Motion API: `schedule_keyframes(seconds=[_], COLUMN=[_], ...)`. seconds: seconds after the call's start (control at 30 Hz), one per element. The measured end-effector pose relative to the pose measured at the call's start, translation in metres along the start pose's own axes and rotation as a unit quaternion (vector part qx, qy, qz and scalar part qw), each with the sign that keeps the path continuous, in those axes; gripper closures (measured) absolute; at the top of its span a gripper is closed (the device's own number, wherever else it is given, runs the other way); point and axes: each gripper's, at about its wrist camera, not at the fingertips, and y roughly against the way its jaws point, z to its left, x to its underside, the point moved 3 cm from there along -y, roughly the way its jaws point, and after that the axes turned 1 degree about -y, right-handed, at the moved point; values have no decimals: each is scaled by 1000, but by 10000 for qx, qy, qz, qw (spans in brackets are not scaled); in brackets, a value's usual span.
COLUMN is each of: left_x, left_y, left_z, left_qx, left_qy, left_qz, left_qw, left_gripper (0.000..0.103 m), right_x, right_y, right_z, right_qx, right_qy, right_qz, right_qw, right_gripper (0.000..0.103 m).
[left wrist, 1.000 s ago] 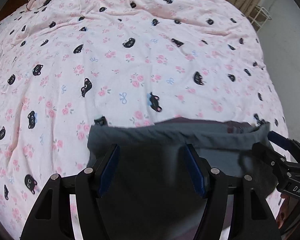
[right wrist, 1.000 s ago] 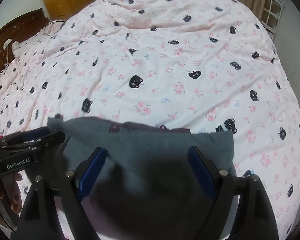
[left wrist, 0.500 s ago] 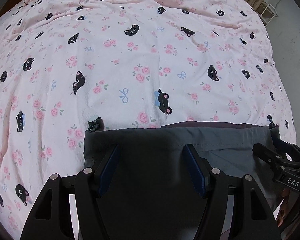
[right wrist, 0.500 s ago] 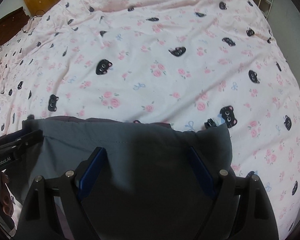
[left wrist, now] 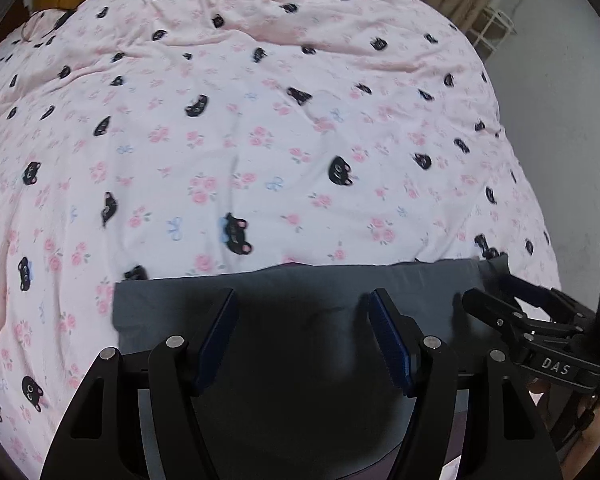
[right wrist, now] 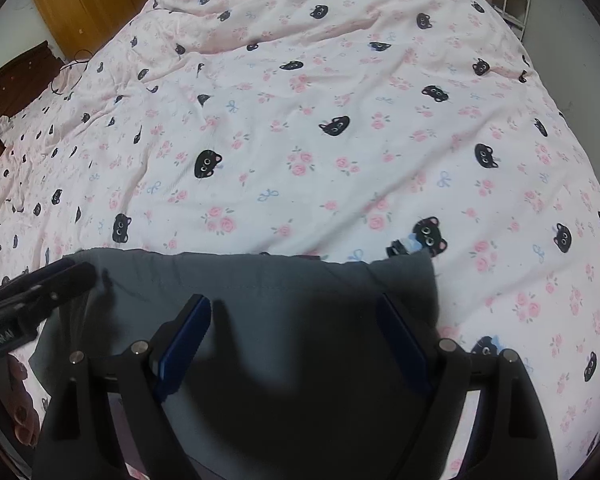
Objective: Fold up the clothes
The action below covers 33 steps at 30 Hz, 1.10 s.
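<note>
Garment: a grey piece of clothing lies at the near edge of the bed, its far edge running straight across under both tongs; what kind of garment it is I cannot tell.
Bed: pink cover printed with black cat faces, roses and blue bows, rumpled toward the far side.
Left tongs: blue-padded fingers spread wide above the grey cloth, nothing between them.
Right tongs: also spread wide over the cloth, gripping nothing; in the left view they sit just beside the garment's right corner.
Hand: fingertips show at the lower left of the right view, beneath the left tongs.
Room: a wooden wardrobe stands beyond the bed, a white wire rack by the wall.
</note>
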Motion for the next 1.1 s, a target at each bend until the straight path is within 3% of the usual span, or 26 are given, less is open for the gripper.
schedule_keyframes(seconds=[0.43,0.57,0.87,1.1], left_x=[3,2,60,113], left_y=[-29,-15,55,71], left_z=[-6,-1,17,15], left_qx=[-227,-9,84,-82], left_qy=[-22,117,300,491], left_qz=[240,150,-390,-534], left_qw=[9995,9998,9988,9973], left_gripper=[39,39,38,38], right_x=[7,8,37,88], right_y=[-19,-13,39,79], right_z=[-15,-13,10,46], right_qx=[49,-6,-501,-495], right_qy=[-57,-36,51,177], right_qz=[209,135,-394,-844], right_qw=[9998,9999,9980,9950], right_gripper=[17,17,17,17])
